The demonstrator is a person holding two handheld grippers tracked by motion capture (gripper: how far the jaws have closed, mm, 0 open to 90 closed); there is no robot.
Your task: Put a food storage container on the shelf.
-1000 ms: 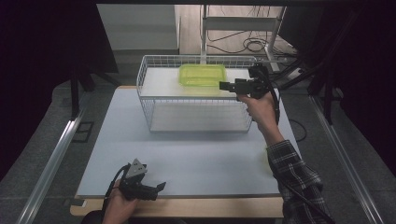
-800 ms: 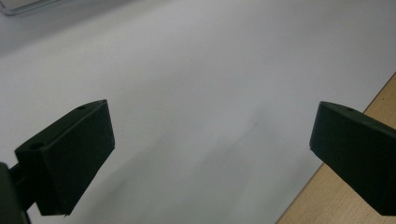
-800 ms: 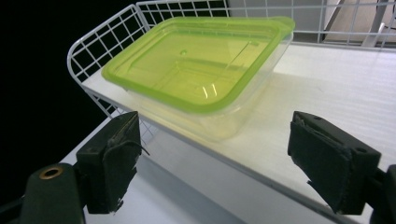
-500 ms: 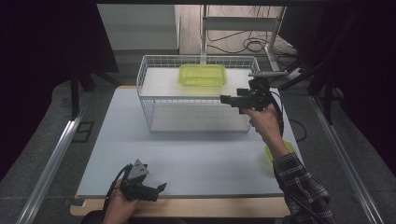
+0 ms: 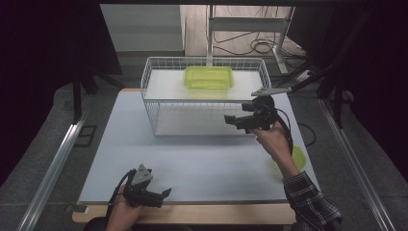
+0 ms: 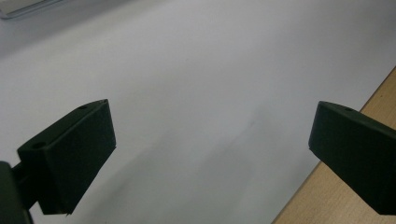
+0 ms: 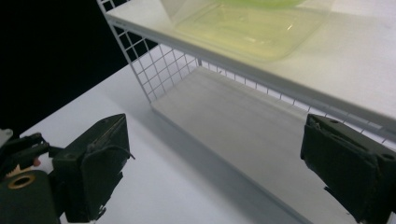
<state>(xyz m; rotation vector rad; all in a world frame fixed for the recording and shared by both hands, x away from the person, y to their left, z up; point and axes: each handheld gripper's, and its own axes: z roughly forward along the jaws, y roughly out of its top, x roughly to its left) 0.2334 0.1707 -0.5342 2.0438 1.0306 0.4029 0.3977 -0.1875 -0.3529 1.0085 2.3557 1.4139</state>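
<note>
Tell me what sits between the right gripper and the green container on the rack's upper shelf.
In the high view, only the white wire rack's rim and bare shelf separate the empty, open right gripper from the green container.

a lab recording bay: black curtains (image 5: 48, 72) at both sides, cables (image 5: 260, 45) at top centre, metal rails (image 5: 53, 163) lower left.

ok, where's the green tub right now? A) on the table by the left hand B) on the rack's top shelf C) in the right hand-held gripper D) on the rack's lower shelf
B: the green tub sits on the rack's top shelf, apart from the right hand-held gripper, whose jaws are empty.
</note>
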